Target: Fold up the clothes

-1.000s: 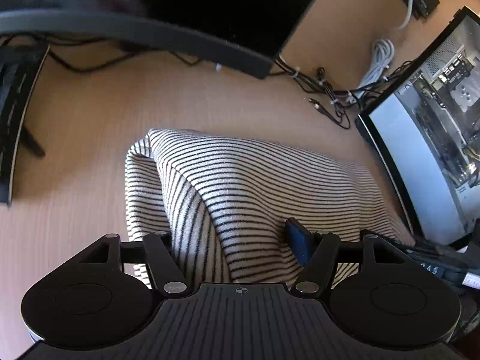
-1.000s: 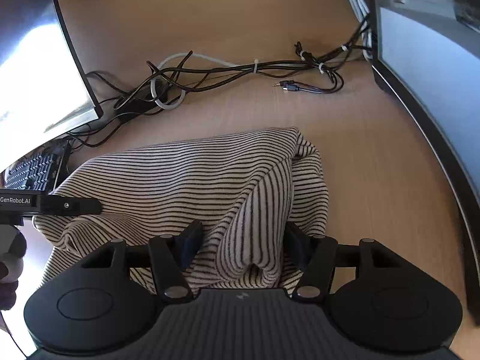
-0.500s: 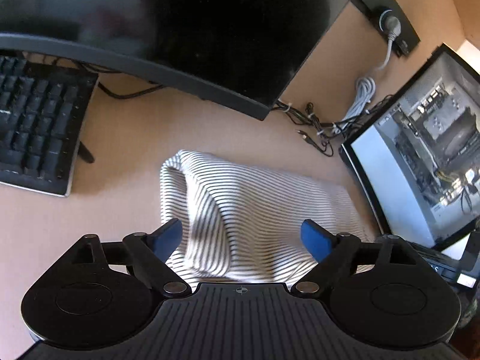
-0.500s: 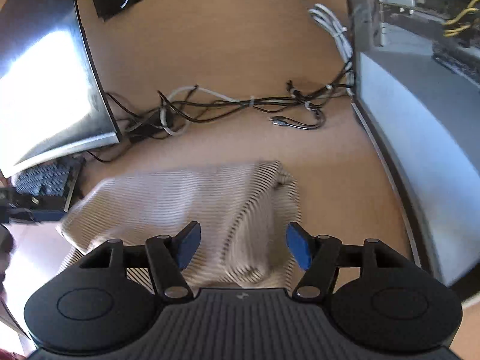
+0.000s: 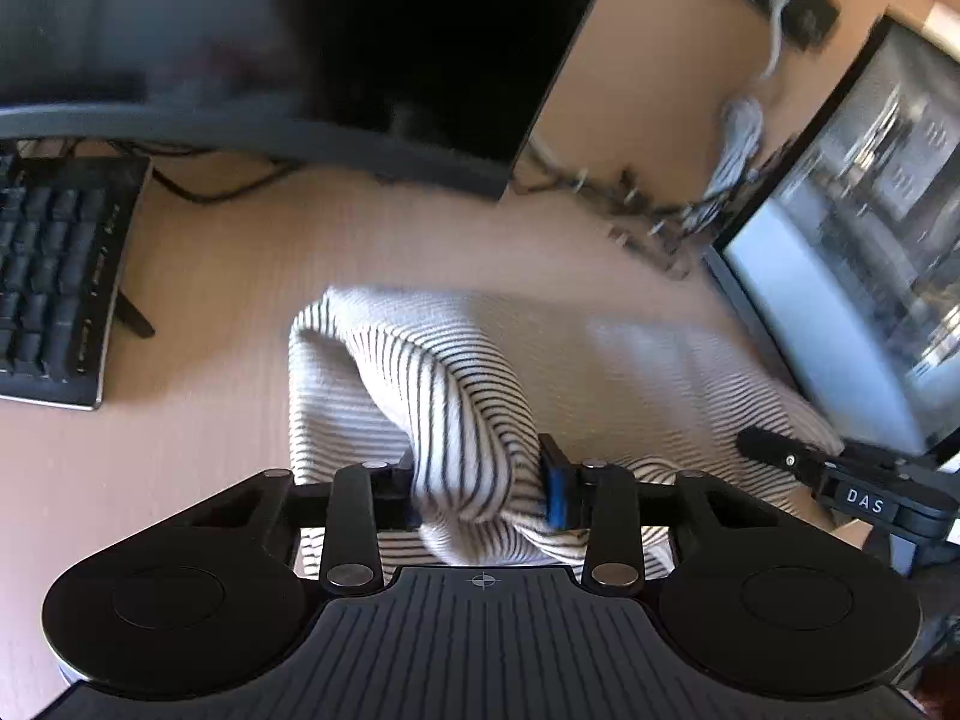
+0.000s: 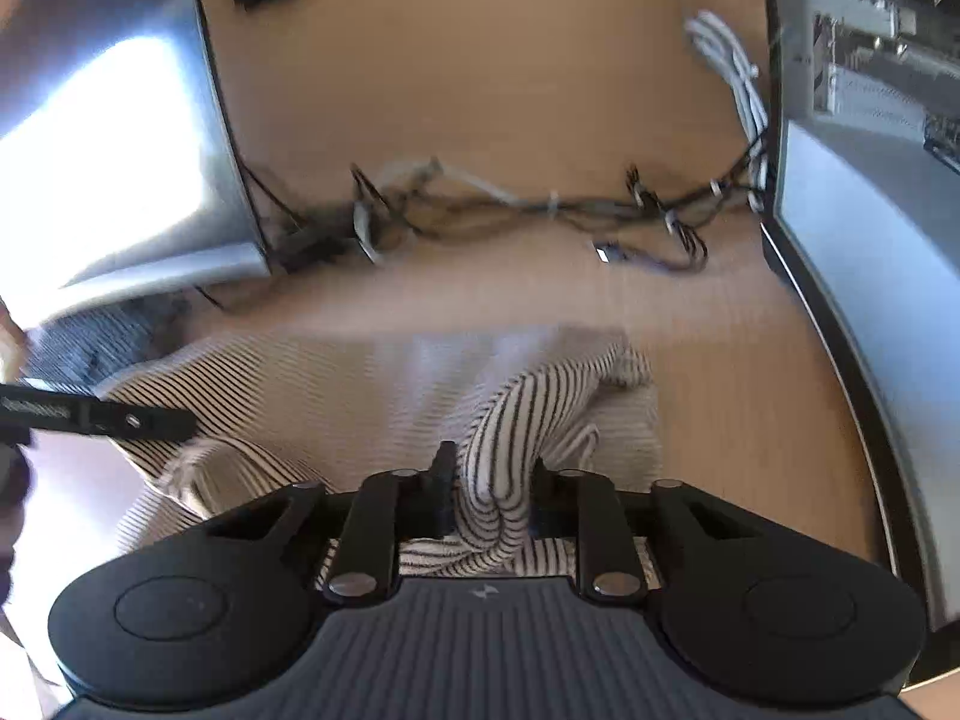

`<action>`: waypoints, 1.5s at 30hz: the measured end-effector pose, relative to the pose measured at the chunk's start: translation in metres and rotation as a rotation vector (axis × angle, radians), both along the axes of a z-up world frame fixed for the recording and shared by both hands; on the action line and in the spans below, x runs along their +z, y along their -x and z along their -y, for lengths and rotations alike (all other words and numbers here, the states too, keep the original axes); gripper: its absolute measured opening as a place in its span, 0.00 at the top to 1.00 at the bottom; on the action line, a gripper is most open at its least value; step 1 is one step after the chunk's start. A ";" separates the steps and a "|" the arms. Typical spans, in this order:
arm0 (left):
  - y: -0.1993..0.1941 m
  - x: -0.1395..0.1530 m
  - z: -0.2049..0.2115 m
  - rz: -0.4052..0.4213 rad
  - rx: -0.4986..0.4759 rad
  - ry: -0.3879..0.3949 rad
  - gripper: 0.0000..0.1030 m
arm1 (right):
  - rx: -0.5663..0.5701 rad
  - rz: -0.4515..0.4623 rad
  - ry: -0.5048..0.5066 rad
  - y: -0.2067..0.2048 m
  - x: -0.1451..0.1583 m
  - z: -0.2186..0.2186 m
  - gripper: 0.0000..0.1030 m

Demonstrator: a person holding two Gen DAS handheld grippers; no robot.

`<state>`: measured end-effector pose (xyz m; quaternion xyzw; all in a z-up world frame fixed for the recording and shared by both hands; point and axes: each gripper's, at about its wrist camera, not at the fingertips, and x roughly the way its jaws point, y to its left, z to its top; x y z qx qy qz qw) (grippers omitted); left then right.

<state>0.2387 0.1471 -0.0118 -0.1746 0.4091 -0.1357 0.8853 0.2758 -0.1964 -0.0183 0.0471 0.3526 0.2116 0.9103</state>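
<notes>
Two grippers are pinching the same striped garment (image 5: 456,372), one at each end. The left gripper (image 5: 480,489) sits low over the wooden desk (image 5: 228,276), its fingers drawn in against a raised fold of cloth that bulges up between them; a blue pad (image 5: 555,489) presses into the fold's right side. The right gripper (image 6: 489,501) is likewise closed in on a bunched ridge of the same garment (image 6: 522,420), the fabric squeezed into a narrow hump between its dark fingers. Each gripper shows at the edge of the other's view: the right one as a black bar marked "DAS" (image 5: 864,501) to the right of the garment, the left one as a black bar (image 6: 96,417) to the garment's left.

The garment is cream with thin dark stripes and lies on the desk in front of the dark monitor (image 5: 336,30), between the keyboard (image 5: 54,282) on its left and a second screen (image 5: 840,276) on its right. Behind it, toward the back of the desk, runs a tangle of cables (image 6: 528,210). The cloth is heaped and doubled over instead of flat, with a rounded fold along its left edge.

Much of the garment's far part is smeared by motion blur, so the stripes fade there. Its near edge is hidden under both gripper bodies. What kind of garment it is cannot be told. The cables and the second screen are blurred too, and the keyboard is cut off by the frame.
</notes>
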 end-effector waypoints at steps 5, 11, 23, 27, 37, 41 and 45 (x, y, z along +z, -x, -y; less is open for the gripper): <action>0.027 0.015 -0.005 0.039 -0.020 0.035 0.60 | 0.023 0.030 -0.023 0.021 0.015 0.016 0.82; 0.031 -0.041 0.003 -0.089 0.015 -0.031 0.55 | 0.008 -0.010 0.125 0.022 -0.031 0.010 0.82; 0.050 0.002 0.022 0.074 0.002 -0.173 0.25 | -0.028 0.022 0.185 0.026 -0.022 0.020 0.25; 0.045 0.000 0.060 0.069 -0.068 -0.193 0.04 | -0.063 0.098 0.099 0.024 -0.001 0.022 0.00; 0.036 -0.038 0.097 0.000 -0.086 -0.346 0.00 | -0.003 0.004 0.019 0.003 -0.046 -0.015 0.00; 0.035 -0.040 0.096 0.008 -0.108 -0.343 0.00 | -0.031 0.001 0.032 0.013 -0.051 -0.013 0.00; 0.030 -0.044 0.091 0.035 -0.154 -0.347 0.00 | -0.087 -0.021 -0.024 0.031 -0.051 -0.009 0.00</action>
